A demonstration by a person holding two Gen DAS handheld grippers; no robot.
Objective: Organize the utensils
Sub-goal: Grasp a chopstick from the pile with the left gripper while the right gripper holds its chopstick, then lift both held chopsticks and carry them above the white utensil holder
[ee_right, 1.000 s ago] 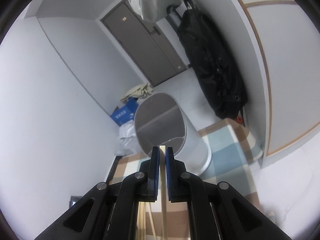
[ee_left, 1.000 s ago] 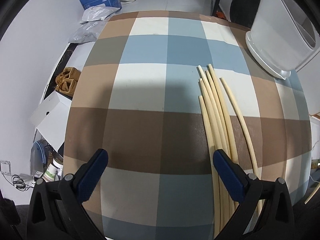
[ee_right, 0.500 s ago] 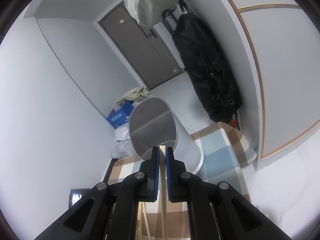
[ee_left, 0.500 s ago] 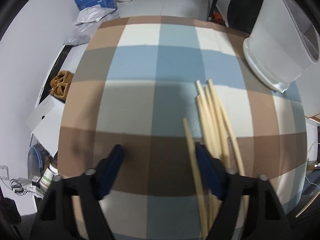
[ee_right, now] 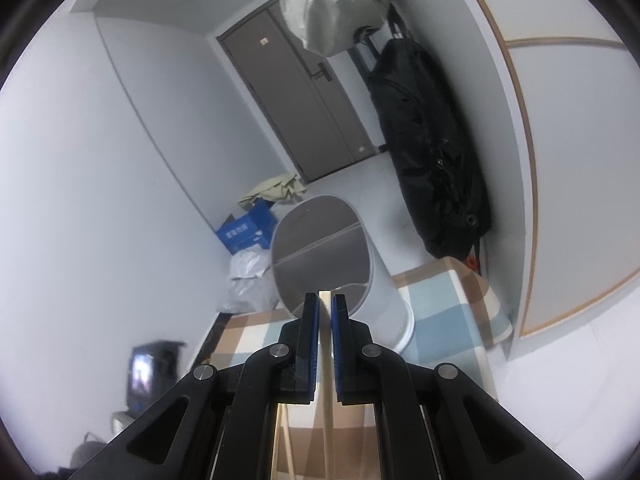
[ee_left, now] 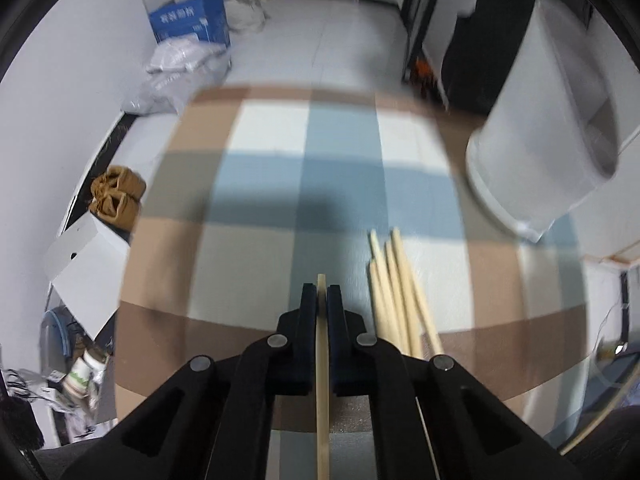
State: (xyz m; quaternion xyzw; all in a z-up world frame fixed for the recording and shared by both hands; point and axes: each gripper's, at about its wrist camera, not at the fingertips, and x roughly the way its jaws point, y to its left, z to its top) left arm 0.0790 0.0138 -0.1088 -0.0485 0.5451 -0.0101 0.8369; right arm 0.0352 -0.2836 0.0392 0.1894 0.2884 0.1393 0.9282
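Observation:
My left gripper (ee_left: 321,292) is shut on one pale wooden chopstick (ee_left: 322,380), whose tip pokes just past the blue pads, a little above the checked tablecloth (ee_left: 280,208). Several more chopsticks (ee_left: 394,292) lie in a bundle on the cloth just right of it. The white utensil holder (ee_left: 540,152) stands at the far right of the table. In the right wrist view my right gripper (ee_right: 325,300) is shut on another chopstick (ee_right: 327,412), its end showing between the pads, held in front of the holder's divided opening (ee_right: 320,256).
The table's far edge drops to a grey floor with a blue box (ee_left: 190,20) and white bags (ee_left: 180,68). Brown shoes (ee_left: 116,196) and a white box (ee_left: 84,264) lie left of the table. A black bag (ee_right: 432,152) hangs by the door (ee_right: 292,104).
My left gripper's jaws went from wide open beside the bundle to shut on one chopstick, and it has lifted off the cloth. The right gripper keeps its chopstick near the holder.

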